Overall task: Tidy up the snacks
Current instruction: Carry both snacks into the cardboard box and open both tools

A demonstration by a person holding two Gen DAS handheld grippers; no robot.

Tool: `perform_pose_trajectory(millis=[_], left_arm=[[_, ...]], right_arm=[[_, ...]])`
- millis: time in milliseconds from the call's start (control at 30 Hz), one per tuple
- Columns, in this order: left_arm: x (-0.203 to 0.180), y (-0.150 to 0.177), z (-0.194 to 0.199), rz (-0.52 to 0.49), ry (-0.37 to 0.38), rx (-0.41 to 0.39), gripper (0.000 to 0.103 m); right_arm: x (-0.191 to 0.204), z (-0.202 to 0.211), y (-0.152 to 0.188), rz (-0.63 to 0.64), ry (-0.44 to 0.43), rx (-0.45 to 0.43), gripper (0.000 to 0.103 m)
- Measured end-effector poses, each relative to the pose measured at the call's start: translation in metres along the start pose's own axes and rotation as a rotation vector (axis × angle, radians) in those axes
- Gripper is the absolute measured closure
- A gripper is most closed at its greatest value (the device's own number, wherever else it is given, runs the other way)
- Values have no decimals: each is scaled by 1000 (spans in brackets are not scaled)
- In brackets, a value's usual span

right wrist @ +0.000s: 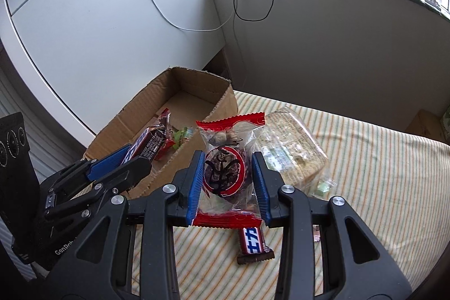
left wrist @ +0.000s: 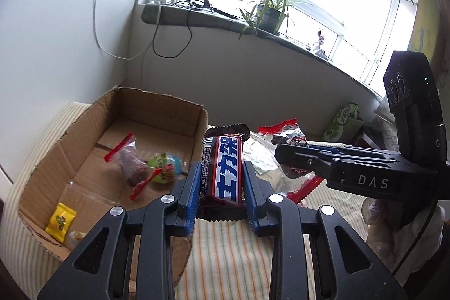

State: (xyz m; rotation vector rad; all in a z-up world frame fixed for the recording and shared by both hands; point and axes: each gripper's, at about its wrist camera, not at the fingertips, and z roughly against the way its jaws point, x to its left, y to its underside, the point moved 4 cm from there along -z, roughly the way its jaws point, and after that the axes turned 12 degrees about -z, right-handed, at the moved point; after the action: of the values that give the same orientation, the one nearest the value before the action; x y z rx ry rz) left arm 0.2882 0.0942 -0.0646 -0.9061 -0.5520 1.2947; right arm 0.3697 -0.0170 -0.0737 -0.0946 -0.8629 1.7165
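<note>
The left hand-held gripper (left wrist: 220, 184) is closed on a brown chocolate bar (left wrist: 225, 173), held just right of the cardboard box (left wrist: 70, 131). The right hand-held gripper (right wrist: 229, 184) grips a clear red-edged snack packet (right wrist: 229, 159) above the striped bed cover (right wrist: 365, 173). A second chocolate bar (right wrist: 254, 245) lies on the cover, near this gripper.

The left gripper (left wrist: 220, 182) clamps a chocolate bar (left wrist: 225, 173) between its blue pads. A cardboard box (left wrist: 84, 131) sits at nine o'clock; the right gripper (left wrist: 284, 155) at three grips a red-edged packet (left wrist: 284, 131).
</note>
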Motion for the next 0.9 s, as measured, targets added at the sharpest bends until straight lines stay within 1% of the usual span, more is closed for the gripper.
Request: perform_pose_trajectory(millis=[567, 900], left_arm=[[55, 17, 18, 73, -98, -7, 76], [78, 25, 23, 106, -130, -3, 76]], right_arm=[[61, -39, -6, 68, -36, 46, 67], [78, -63, -3, 91, -45, 79, 67]])
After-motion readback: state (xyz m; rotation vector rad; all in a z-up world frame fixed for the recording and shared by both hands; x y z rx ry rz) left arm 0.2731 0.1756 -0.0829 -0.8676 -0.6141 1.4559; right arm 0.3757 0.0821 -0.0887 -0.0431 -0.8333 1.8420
